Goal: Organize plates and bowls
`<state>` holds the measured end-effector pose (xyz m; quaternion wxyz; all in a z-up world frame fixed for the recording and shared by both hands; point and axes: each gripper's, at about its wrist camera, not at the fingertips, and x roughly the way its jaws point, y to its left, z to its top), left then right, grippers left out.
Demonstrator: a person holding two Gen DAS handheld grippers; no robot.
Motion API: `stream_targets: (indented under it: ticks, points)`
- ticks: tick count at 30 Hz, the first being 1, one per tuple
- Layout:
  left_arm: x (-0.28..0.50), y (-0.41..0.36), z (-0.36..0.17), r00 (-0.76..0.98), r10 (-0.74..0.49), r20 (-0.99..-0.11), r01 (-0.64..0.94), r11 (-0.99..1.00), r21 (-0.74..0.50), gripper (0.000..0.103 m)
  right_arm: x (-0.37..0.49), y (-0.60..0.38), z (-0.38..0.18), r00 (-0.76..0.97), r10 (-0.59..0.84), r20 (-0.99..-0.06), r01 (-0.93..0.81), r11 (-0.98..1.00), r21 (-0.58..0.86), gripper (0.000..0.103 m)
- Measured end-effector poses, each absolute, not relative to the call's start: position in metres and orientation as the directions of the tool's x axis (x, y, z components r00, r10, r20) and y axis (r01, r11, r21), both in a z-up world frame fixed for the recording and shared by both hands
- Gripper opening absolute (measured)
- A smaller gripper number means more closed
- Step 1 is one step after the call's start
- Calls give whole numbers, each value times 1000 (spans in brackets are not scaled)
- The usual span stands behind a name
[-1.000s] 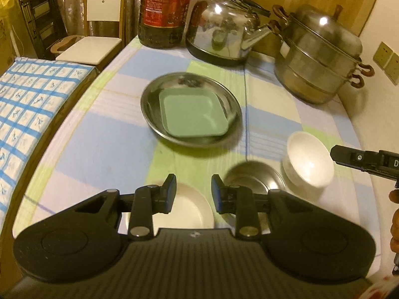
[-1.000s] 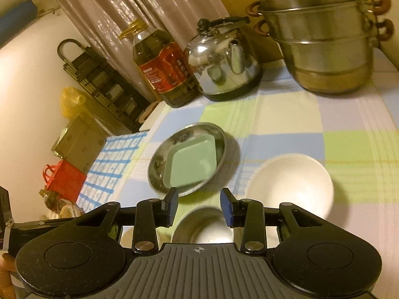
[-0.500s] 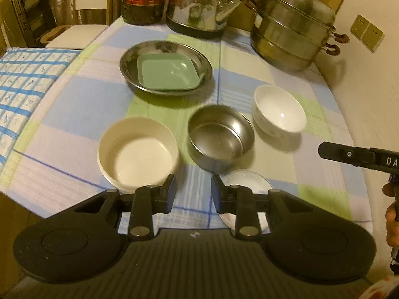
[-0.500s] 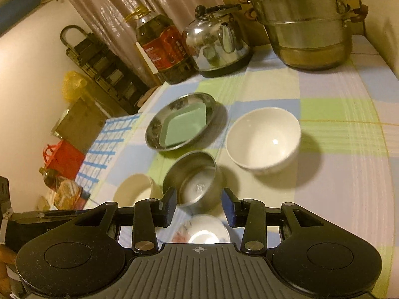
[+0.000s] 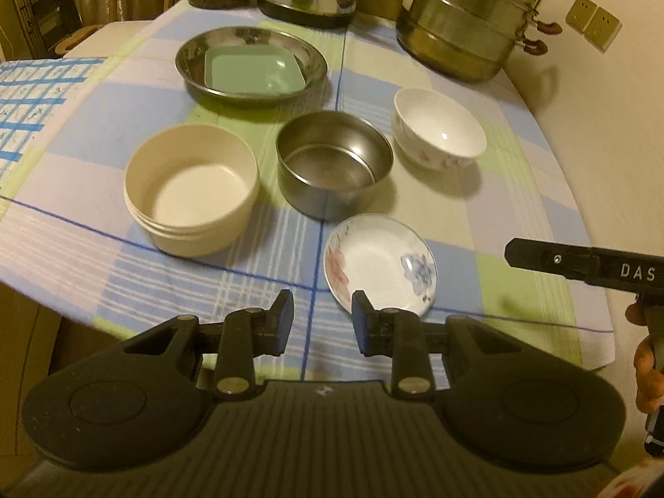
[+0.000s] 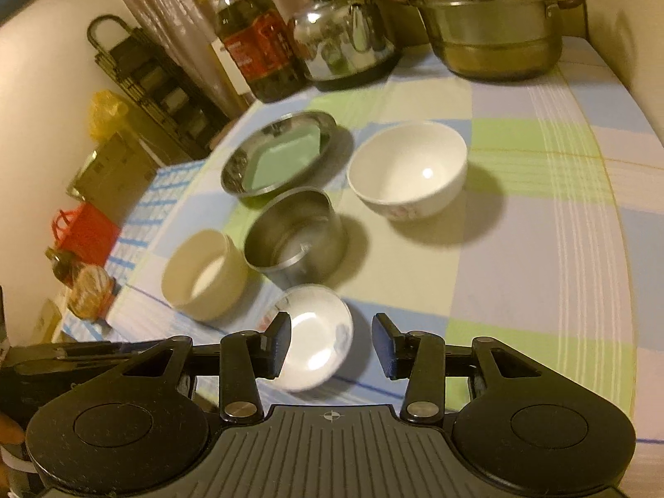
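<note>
Both our grippers have pulled back toward the near edge of the table (image 5: 518,191) over the last second, so the whole layout is in frame now; earlier the small floral saucer (image 5: 379,263) was hidden under us. Left to right in the left wrist view: cream bowl (image 5: 191,195) at 10 o'clock from our left gripper (image 5: 319,317), steel bowl (image 5: 334,164) at 12, steel plate (image 5: 251,66) with the green square dish (image 5: 253,70) nested in it further out at 11, white floral bowl (image 5: 438,133) at 1, saucer just ahead of the right finger at 1. None of these touch each other except dish in plate. Left gripper: jaws a little apart, nothing between them, gap unchanged. Right gripper (image 6: 331,346): jaws apart and opening, saucer sits below and between the fingertips in its view, pads not pressing on it. We can't tell its height over the saucer. Our read: sorting is barely begun, only the green dish is nested; the widening right jaws suggest the saucer is the next pick, probably to join the plates at 11. Risk: the saucer is shallow with a thin rim, so a rim pinch could slip. Kettle (image 6: 344,37), oil bottle (image 6: 257,45) and steamer pot (image 6: 494,20) at the far edge are out of the way.
</note>
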<state>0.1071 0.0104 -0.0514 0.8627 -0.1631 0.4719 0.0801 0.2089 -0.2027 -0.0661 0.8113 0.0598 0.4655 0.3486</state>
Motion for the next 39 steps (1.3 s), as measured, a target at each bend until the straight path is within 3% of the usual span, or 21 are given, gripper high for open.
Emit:
stream_targets:
  ticks: [15,39]
  points:
    - [126,1,-83,522,-33,-852,-288,934,-213,27,203,-185,-98,282,547,-788,-534,772,345,44]
    - [165,8,-113,480,-30,-877,-306,931,-199,26,224,-152,-128,257,527,-810,-516,783,346,43]
